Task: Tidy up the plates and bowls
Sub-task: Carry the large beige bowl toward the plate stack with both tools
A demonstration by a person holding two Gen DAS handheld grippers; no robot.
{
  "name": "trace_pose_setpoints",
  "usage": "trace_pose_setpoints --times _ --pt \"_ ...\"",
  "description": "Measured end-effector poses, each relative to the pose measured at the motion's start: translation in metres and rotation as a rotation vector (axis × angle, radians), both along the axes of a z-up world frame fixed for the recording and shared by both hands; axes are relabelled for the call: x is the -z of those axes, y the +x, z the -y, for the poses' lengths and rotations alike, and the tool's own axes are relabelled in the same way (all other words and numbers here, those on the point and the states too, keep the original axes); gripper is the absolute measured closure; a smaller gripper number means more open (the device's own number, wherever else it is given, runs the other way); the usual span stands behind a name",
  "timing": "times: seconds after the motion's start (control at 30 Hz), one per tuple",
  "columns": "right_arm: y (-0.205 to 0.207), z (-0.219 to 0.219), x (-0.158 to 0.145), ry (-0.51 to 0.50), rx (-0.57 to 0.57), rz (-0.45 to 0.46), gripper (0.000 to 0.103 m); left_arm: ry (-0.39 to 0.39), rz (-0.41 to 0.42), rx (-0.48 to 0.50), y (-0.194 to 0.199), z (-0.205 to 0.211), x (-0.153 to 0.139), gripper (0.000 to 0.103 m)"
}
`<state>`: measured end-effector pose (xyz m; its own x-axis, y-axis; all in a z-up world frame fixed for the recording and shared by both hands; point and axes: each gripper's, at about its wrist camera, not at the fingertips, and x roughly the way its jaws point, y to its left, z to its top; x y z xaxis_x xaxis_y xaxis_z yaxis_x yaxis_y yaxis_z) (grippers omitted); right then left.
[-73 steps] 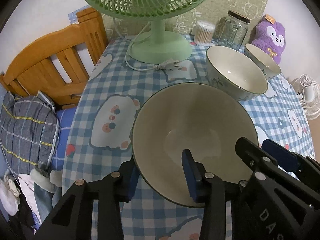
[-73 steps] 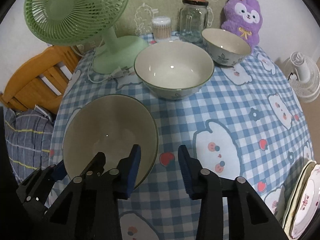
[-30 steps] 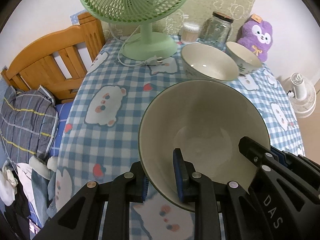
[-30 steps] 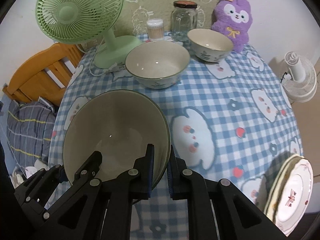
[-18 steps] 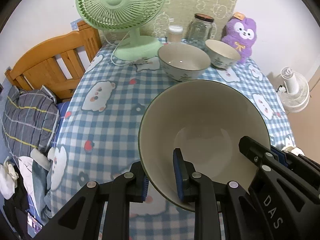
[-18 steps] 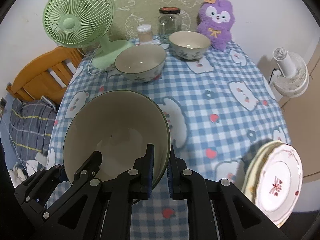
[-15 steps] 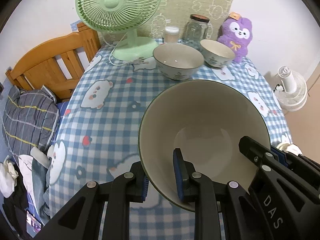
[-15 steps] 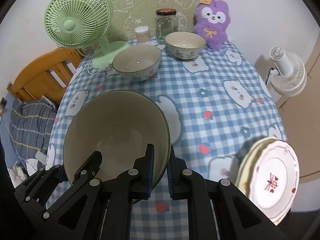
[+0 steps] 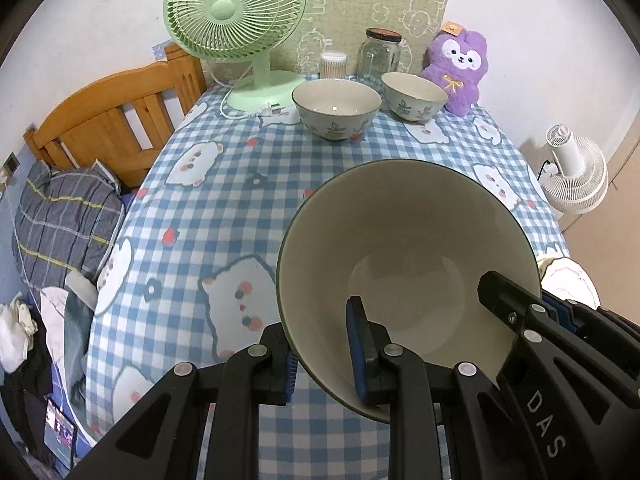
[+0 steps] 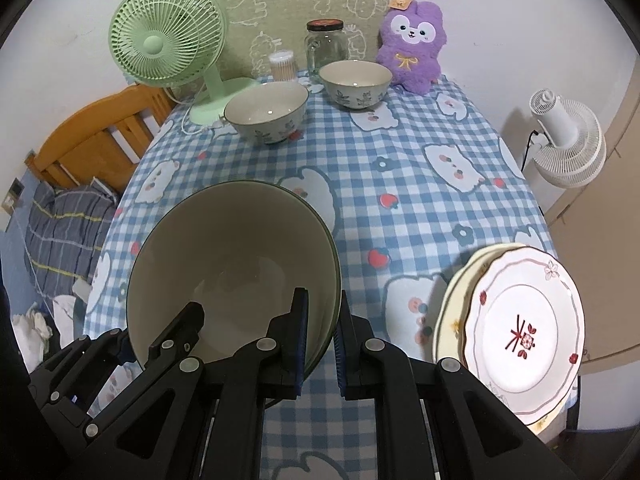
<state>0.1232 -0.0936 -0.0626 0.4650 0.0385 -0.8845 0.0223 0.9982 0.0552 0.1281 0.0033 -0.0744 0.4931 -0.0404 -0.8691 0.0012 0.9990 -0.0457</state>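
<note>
A large cream bowl with a dark green rim [image 9: 404, 240] [image 10: 236, 256] is held in the air above the table by both grippers. My left gripper [image 9: 320, 354] is shut on its near left rim. My right gripper [image 10: 322, 338] is shut on its near right rim. Two smaller leaf-patterned bowls stand at the far end: a medium one [image 9: 336, 106] [image 10: 266, 110] and a small one [image 9: 414, 94] [image 10: 355, 80]. A stack of plates [image 10: 516, 326] sits at the table's near right corner; only its edge shows in the left wrist view [image 9: 568, 276].
On the blue checked tablecloth [image 10: 400, 168], a green desk fan [image 9: 236, 24], a cotton swab pot [image 9: 332, 64], a glass jar [image 9: 378, 56] and a purple plush toy [image 9: 460, 68] line the far edge. A wooden chair [image 9: 116, 116] stands left; a white floor fan [image 10: 568, 140] stands right.
Both grippers closed on the big bowl's rim and lifted it off the table. It has risen and come back toward me; the far bowls look smaller and the plates have come into view.
</note>
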Motion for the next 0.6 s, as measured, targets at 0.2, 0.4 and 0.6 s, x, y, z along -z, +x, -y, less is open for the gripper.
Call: trace_pose_setpoints --times 0.2,0.4,0.6 --pt "-0.013 0.009 0.011 -0.001 -0.004 -0.012 0.088 -0.010 -0.013 -0.012 -0.015 0.008 0.012 0.083" --pt "-0.023 0.015 0.023 0.003 -0.012 -0.017 0.088 -0.004 -0.021 -0.018 -0.026 0.017 0.023 0.083" --pt "-0.027 0.017 0.035 0.006 -0.022 -0.022 0.088 -0.002 -0.027 -0.030 -0.033 0.020 0.033 0.083"
